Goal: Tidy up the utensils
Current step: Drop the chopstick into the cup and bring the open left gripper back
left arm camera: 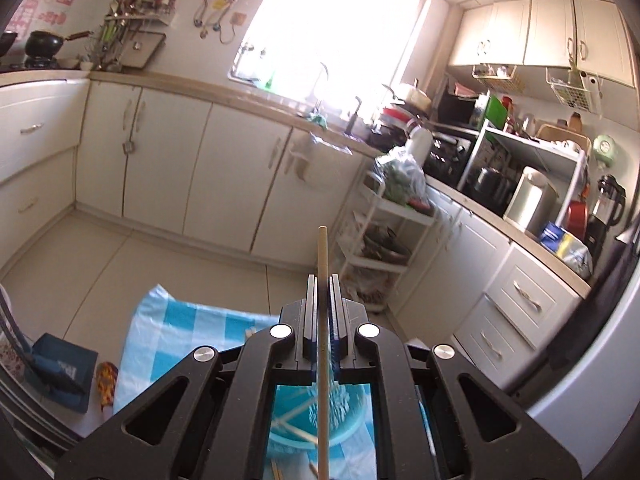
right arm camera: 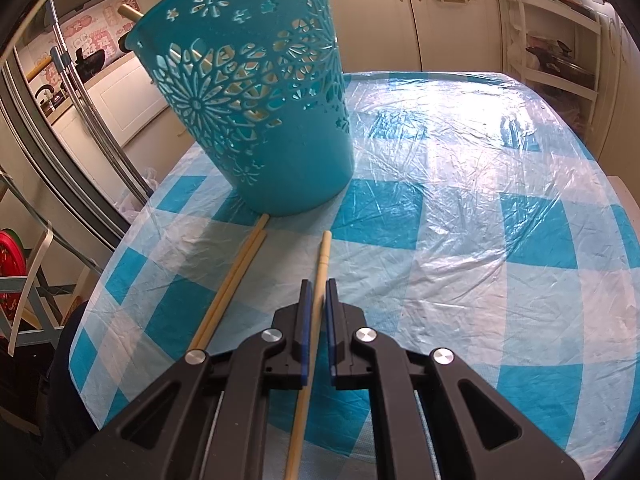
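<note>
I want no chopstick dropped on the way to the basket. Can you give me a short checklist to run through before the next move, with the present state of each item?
1. Left tool clamped on its chopstick: ok, stick sits between shut jaws.
2. Right tool clamped on its chopstick: ok.
3. Teal basket upright on the checked tablecloth: ok.
4. Basket opening free to take more: cannot tell; some sticks are already inside, one pokes over the rim.
5. Loose chopstick pair clear of the right tool: ok, beside it, apart.
6. Left stick aimed at the basket: not ok.
</note>
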The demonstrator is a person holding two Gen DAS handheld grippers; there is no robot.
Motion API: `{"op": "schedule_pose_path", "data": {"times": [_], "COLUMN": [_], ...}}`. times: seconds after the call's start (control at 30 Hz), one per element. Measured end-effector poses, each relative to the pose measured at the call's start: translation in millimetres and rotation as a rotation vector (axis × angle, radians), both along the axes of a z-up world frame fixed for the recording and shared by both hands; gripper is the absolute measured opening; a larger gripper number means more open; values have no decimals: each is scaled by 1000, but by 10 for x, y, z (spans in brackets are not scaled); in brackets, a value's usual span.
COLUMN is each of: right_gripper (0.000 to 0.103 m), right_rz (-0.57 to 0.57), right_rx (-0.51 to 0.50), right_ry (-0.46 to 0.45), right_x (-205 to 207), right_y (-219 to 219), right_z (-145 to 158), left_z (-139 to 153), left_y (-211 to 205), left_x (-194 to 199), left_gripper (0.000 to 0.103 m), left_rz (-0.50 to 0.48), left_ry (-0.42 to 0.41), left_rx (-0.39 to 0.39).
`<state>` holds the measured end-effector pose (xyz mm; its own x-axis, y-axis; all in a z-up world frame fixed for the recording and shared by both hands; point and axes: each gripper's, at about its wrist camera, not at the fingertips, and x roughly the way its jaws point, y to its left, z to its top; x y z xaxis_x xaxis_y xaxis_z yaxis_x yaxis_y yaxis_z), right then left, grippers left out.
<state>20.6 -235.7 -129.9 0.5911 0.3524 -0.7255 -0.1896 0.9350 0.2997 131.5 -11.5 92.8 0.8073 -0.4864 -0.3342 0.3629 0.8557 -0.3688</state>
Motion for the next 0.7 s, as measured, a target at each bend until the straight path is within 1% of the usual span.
{"op": "schedule_pose_path", "data": {"times": [0.17,0.33,0.5,0.7], "right_gripper": [7,7,7,7], "right_rz": [0,3,4,5], "right_rx": [3,10,16,21], "right_ry": [0,1,2,2], "right_x": [-2,2,8,12], "right_y": [1,-19,-24,-35], "right_z": [2,2,1,-2], "left_z": [34,-5,-137,-365], "left_y": [-62,-140,-203,-276], "left_x": [183,361,505,599], "left_gripper": [5,5,5,5], "left_rz": [48,97,142,165], "left_ry": [-37,-63,-74,-65], "left_rx": [0,11,20,43]}}
